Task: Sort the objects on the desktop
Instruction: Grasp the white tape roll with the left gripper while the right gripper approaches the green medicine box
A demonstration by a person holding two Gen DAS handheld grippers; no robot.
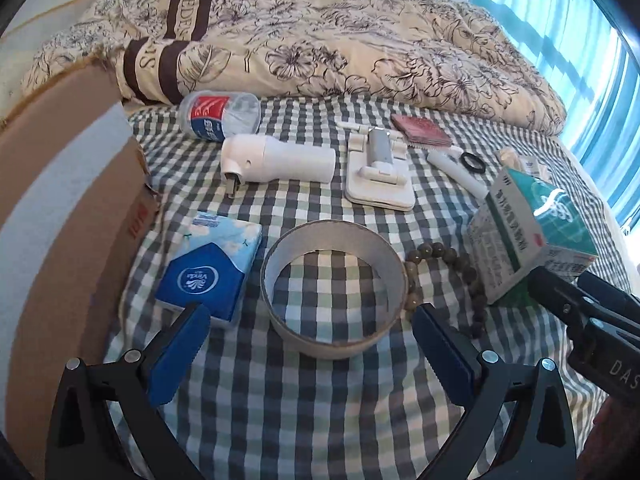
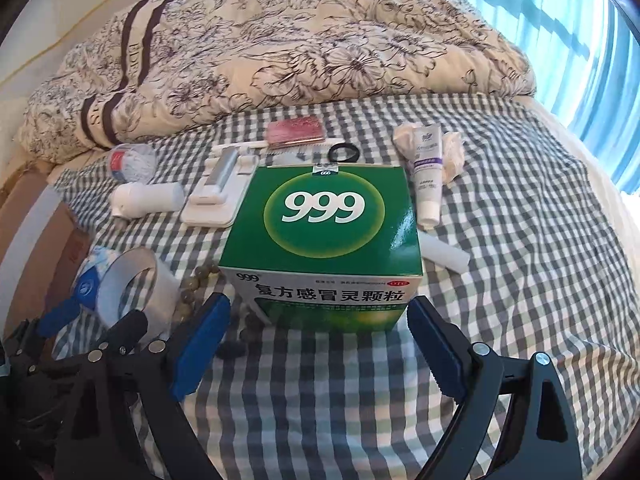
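Right gripper (image 2: 318, 344) stood with jaws spread, the green medicine box (image 2: 324, 240) at twelve o'clock, not gripped. Left gripper (image 1: 308, 336) jaws were likewise spread, flanking the tape roll (image 1: 334, 288) on the bed (image 1: 280, 400).

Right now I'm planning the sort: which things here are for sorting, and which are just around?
To sort: medicine box, tape ring, tissue pack, bead bracelet, bottle, tube.

Just around: quilt, cardboard box, checked sheet.
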